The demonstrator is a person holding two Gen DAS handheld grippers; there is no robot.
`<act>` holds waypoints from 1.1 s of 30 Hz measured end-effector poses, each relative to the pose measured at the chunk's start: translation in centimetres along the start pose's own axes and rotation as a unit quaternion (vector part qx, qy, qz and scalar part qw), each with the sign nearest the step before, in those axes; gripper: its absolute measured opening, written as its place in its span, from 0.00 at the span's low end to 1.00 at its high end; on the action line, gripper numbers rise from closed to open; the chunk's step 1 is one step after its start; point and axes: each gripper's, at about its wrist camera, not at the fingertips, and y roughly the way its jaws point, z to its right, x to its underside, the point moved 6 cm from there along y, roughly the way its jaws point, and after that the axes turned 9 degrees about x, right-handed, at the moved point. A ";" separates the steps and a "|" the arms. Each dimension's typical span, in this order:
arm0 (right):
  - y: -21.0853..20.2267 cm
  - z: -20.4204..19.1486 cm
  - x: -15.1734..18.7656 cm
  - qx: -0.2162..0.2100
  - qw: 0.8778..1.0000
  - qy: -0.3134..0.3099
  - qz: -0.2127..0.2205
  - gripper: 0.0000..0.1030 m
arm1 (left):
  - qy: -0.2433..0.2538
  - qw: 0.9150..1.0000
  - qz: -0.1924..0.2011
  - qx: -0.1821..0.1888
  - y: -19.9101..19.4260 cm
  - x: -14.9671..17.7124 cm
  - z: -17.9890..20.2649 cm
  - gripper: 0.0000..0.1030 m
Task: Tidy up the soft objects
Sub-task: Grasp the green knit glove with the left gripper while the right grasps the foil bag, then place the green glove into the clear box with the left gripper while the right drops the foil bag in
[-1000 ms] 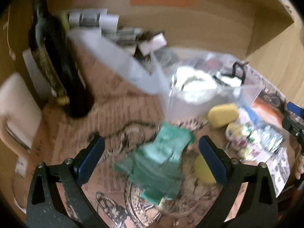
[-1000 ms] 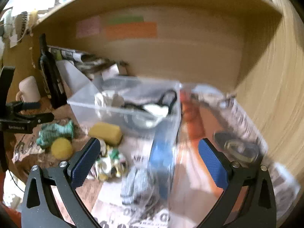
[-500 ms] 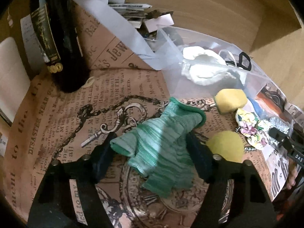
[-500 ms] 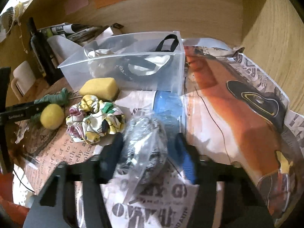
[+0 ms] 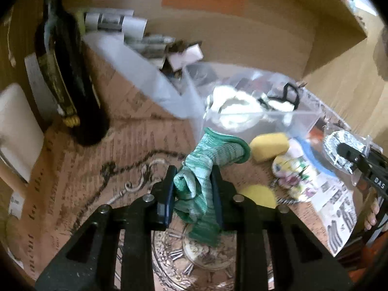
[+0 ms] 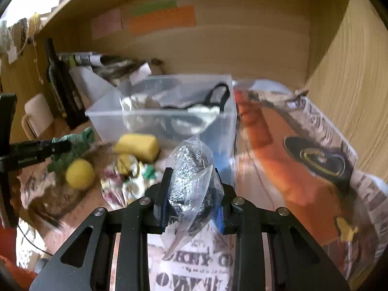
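My left gripper is shut on a green knitted glove and holds it just above the newspaper. My right gripper is shut on a clear bag of silvery steel wool, lifted in front of the clear plastic bin. The bin holds white cloth and a black strap. A yellow sponge, a yellow ball and a floral scrunchie lie on the paper between the grippers. The right gripper with its bag shows in the left wrist view.
A dark wine bottle and a cream mug stand at the left. Rolled papers lie against the wooden back wall. A wooden side wall closes the right. Orange printed paper covers the surface right of the bin.
Both grippers have closed, the left on the green glove and the right on the steel wool bag. Both have lifted their loads off the newspaper.
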 end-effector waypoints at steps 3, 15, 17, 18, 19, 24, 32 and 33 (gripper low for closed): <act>-0.6 0.0 -1.3 -0.001 1.000 0.000 0.019 0.26 | 0.013 1.000 0.023 0.005 -1.4 -1.4 0.8 0.26; -1.9 -0.7 -7.0 -0.007 0.995 -0.006 0.097 0.26 | 0.049 0.995 0.078 0.027 -2.2 -7.9 3.2 0.11; -1.8 -0.9 -7.9 -0.014 0.995 -0.005 0.103 0.26 | 0.049 0.995 0.084 0.036 -2.2 -8.8 3.5 0.10; -1.7 -1.0 -8.2 -0.016 0.994 -0.005 0.104 0.26 | 0.052 0.994 0.087 0.034 -2.0 -9.4 3.6 0.10; -1.6 -1.0 -8.5 -0.018 0.994 -0.005 0.107 0.26 | 0.054 0.994 0.087 0.032 -1.8 -9.6 3.7 0.10; -0.8 -1.6 -9.1 -0.029 0.994 -0.005 0.103 0.26 | 0.046 0.997 0.050 0.040 -0.1 -8.9 3.3 0.19; 0.4 -1.5 -8.3 -0.035 0.996 -0.001 0.080 0.26 | 0.035 0.999 -0.016 0.022 2.1 -3.8 1.2 0.75; 0.5 -1.4 -8.2 -0.035 0.996 -0.001 0.078 0.26 | 0.028 0.999 -0.027 0.023 2.6 -3.3 0.9 0.75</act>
